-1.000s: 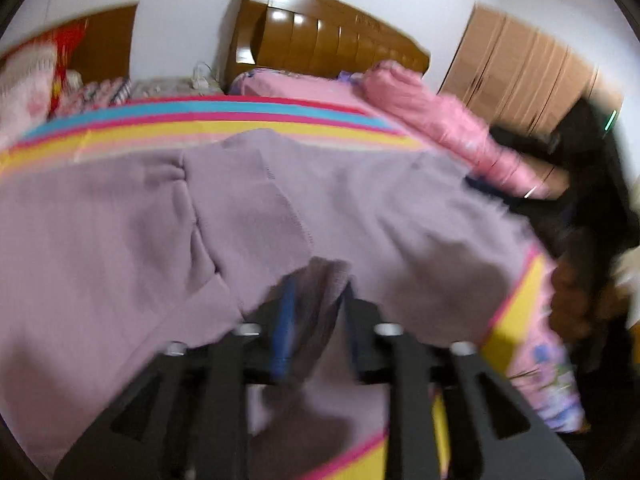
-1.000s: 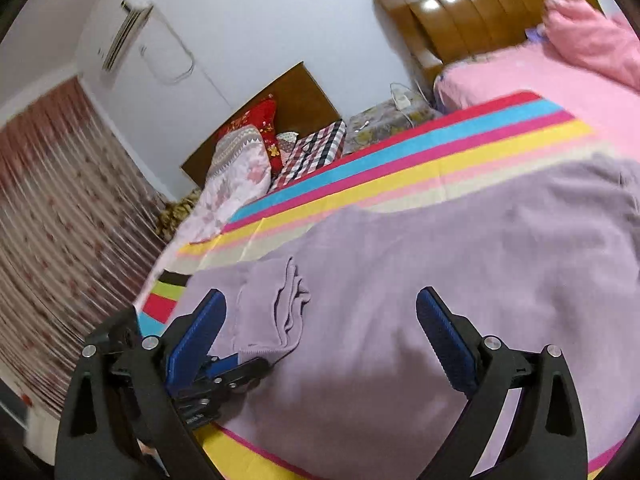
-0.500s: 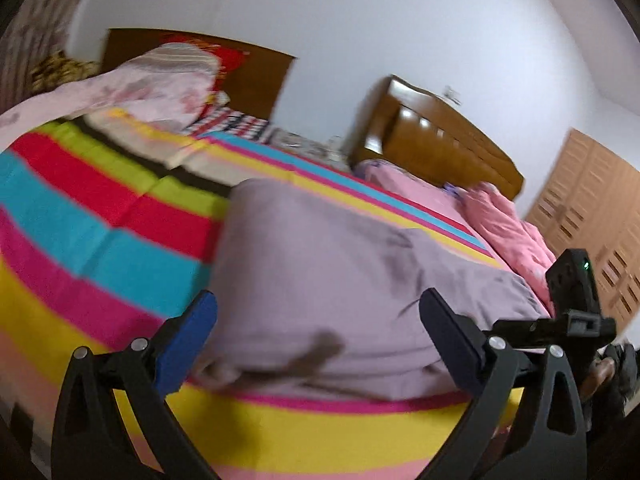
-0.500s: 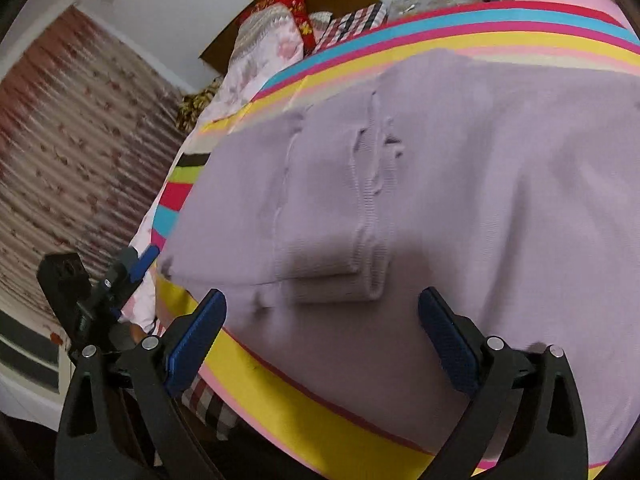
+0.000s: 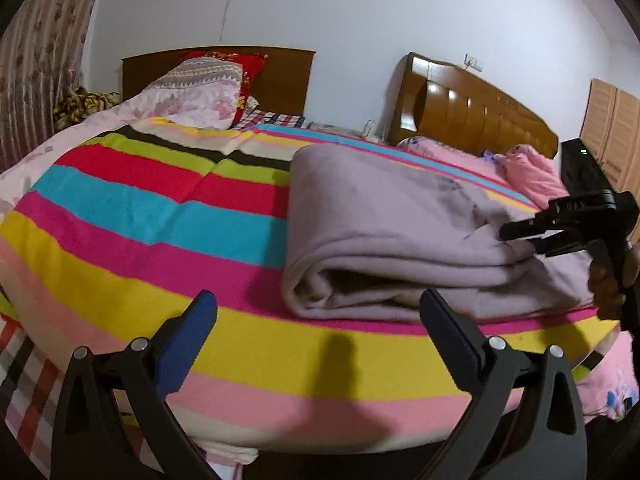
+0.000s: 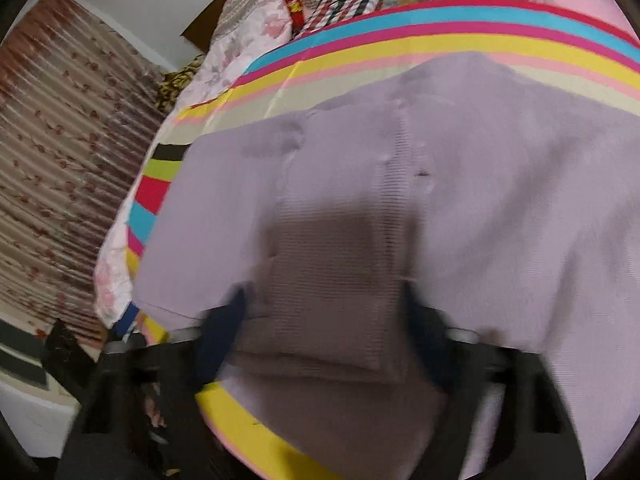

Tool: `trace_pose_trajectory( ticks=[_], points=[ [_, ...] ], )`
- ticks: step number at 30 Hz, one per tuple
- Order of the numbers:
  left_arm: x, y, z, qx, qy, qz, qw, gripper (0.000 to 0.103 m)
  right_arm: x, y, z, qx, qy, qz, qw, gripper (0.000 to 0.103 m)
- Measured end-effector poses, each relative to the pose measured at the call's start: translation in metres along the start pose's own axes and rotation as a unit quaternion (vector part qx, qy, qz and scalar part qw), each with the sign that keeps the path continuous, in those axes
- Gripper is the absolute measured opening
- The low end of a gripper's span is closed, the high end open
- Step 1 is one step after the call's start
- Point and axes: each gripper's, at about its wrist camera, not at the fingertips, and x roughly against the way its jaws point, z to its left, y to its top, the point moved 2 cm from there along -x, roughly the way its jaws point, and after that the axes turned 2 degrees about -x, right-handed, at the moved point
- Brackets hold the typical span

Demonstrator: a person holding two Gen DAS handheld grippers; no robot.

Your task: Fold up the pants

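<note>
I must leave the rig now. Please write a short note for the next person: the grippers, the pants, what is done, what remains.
Left gripper: open, empty, above the striped blanket in front of the pants' folded edge.
Right gripper: fingers have just been closing around a ribbed band of the pants, near the bed edge; a firm grip is unclear, the picture is blurred.
Done: the purple pants lie folded over on the blanket.
Left: probably secure the right grip, take the near edge with the left gripper, fold again.

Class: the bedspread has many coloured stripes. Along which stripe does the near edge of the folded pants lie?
The magenta stripe. The lilac pants end on it, with the broad yellow stripe bare below, towards the bed's edge.
</note>
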Motion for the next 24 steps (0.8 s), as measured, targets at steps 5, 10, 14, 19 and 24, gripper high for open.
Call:
trace_pose_trajectory(
  ticks=[5,10,14,19,24],
  points=[
    [-0.01,0.006,0.005,0.021,-0.01,0.003,0.9997,0.101,0.029,0.002,0.004,-0.003,0.031,-0.061,0.998,0.013],
    [-0.038,0.019,-0.002,-0.008,0.011,0.031,0.9994,0.101,0.057,0.023,0.04,0.03,0.051,-0.12,0.991,0.012],
    [-0.052,0.029,0.001,-0.018,0.027,0.046,0.9984,0.102,0.081,0.038,0.071,0.066,0.065,-0.16,0.983,0.012],
    [-0.044,0.036,0.012,0.006,-0.012,0.044,0.9989,0.102,0.104,0.035,0.063,0.06,0.068,-0.187,0.978,0.012],
    [-0.052,0.023,0.0,-0.076,-0.012,0.083,0.9936,0.102,0.097,0.033,0.042,0.04,0.058,-0.171,0.983,0.012]
  ],
)
